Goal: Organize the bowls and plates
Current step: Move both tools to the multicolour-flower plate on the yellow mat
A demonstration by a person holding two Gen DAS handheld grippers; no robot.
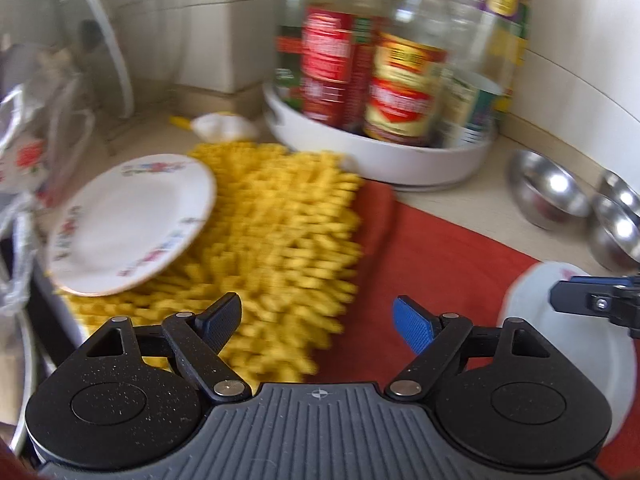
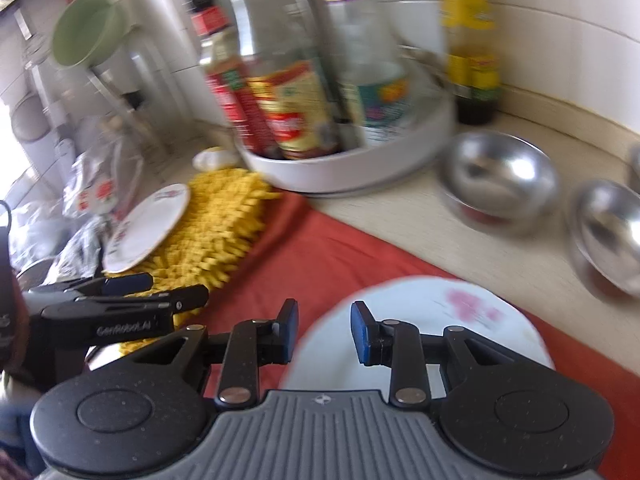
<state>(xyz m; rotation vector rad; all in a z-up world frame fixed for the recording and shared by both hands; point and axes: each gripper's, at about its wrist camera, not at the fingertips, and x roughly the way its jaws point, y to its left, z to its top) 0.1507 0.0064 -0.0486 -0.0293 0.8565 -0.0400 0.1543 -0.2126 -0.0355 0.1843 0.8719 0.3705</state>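
A white floral plate [image 1: 132, 224] [image 2: 148, 232] lies tilted on the left edge of a yellow shaggy mat [image 1: 280, 240]. My left gripper [image 1: 318, 322] [image 2: 160, 288] hovers open over the mat and a red cloth [image 1: 440, 260], with nothing between its fingers. A second white plate with a pink flower [image 2: 420, 320] [image 1: 560, 344] rests on the cloth. My right gripper [image 2: 324, 330] [image 1: 576, 294] hangs over that plate's near left rim; its pads stand a narrow gap apart and grip nothing. Steel bowls [image 2: 500, 180] [image 2: 608, 232] [image 1: 548, 196] sit on the counter to the right.
A round white tray [image 1: 380, 160] [image 2: 340, 172] full of sauce bottles stands at the back. Crinkled plastic bags [image 1: 24, 160] and a leaning lid [image 1: 100, 40] crowd the left. A green bowl [image 2: 88, 28] hangs on a rack. Tiled wall closes off the right.
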